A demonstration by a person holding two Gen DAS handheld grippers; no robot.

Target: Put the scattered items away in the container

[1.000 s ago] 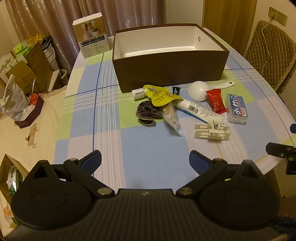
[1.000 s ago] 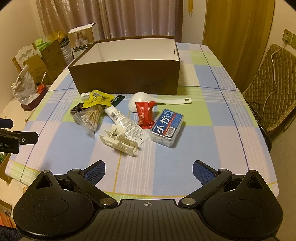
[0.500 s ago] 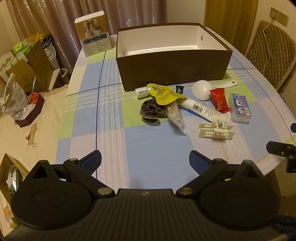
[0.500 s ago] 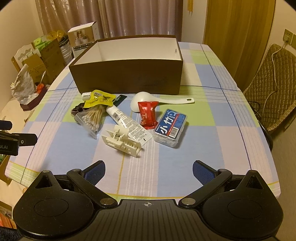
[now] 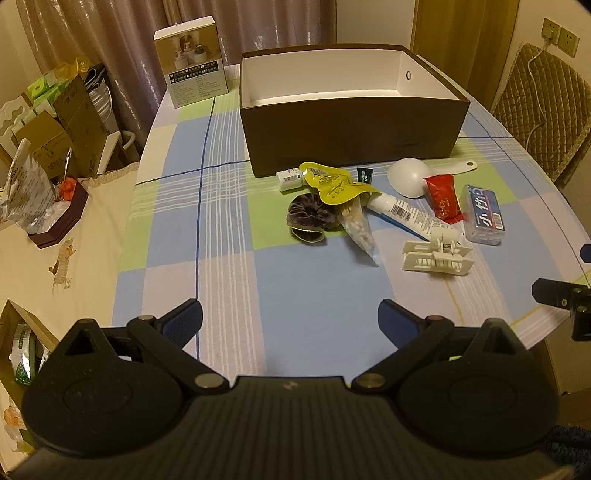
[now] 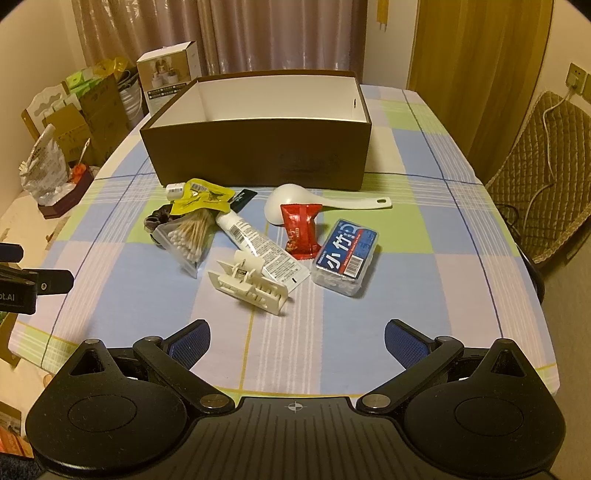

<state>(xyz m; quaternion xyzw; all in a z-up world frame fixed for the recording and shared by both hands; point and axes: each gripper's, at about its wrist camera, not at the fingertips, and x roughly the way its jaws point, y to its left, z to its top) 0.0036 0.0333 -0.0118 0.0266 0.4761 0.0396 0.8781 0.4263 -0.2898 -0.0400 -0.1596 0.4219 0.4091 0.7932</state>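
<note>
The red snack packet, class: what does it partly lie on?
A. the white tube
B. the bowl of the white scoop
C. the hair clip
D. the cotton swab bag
B: the red snack packet has its top edge over the round bowl of the white scoop, apart from the other things.

I'm working in someone's home, a lived-in dining or living room by the look of it. The desk (image 6: 424, 229) wears a checked blue-and-green cloth, long curtains (image 6: 258, 33) hang behind it, and a quilted chair (image 6: 546, 162) sits below a wall socket (image 6: 576, 77). Cardboard boxes (image 5: 70, 122) and shopping bags (image 5: 26, 192) are stacked along one side.
</note>
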